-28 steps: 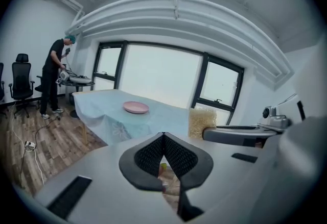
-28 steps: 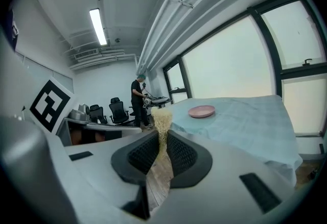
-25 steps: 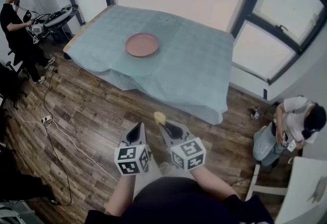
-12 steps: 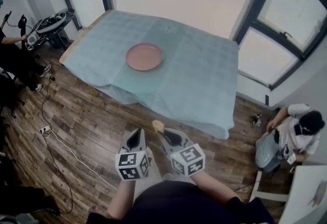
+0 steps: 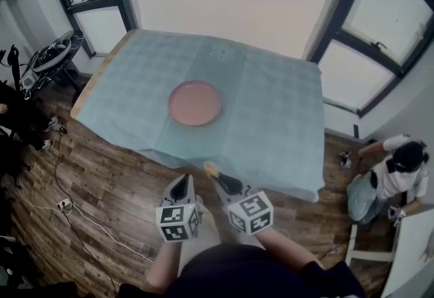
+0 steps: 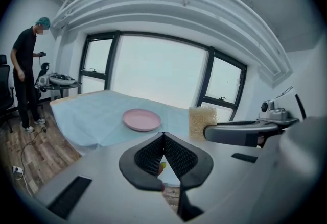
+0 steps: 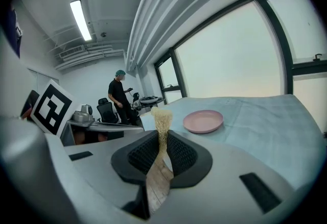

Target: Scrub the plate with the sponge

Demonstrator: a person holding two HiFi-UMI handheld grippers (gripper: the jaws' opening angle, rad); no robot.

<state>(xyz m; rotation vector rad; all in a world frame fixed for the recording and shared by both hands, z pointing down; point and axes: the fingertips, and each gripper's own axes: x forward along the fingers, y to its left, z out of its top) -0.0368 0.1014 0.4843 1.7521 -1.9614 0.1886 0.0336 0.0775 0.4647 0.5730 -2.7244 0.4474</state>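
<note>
Right gripper (image 7: 162, 136) is clenching on the sponge (image 7: 161, 118): the pale yellow, coarse-textured pad is sitting edge-on between the two black ribbed jaws, squeezed thin where they are pressing it and flaring out above the tips. Left gripper (image 6: 163, 137) is holding nothing; its jaws are meeting at the tips with no object between them. In the head view both grippers are hanging side by side in front of the person's body, left gripper just beside the right one, marker cubes facing up, jaws pointing toward the table (image 5: 271, 120). Both are hovering over the wooden floor (image 5: 102, 174), short of the table's near edge; the sponge tip is showing just at the hanging hem of the light teal cloth (image 5: 142, 93) that is covering the tabletop. Pink plate (image 5: 194, 102) is lying flat and upright near the middle of that cloth, well apart from both grippers and ahead of them, slightly left of the sponge's line in the head view. From the right gripper view the plate is appearing beyond and to the right of the sponge; from the left gripper view it is lying beyond the closed jaws, a little to their left, with the sponge standing off to the right. Nothing is touching the plate. One person (image 5: 397, 171) is crouching on the floor at the far right near the window wall; another person (image 6: 25, 65) in dark clothing is standing at the left beside a small stand with equipment.
</note>
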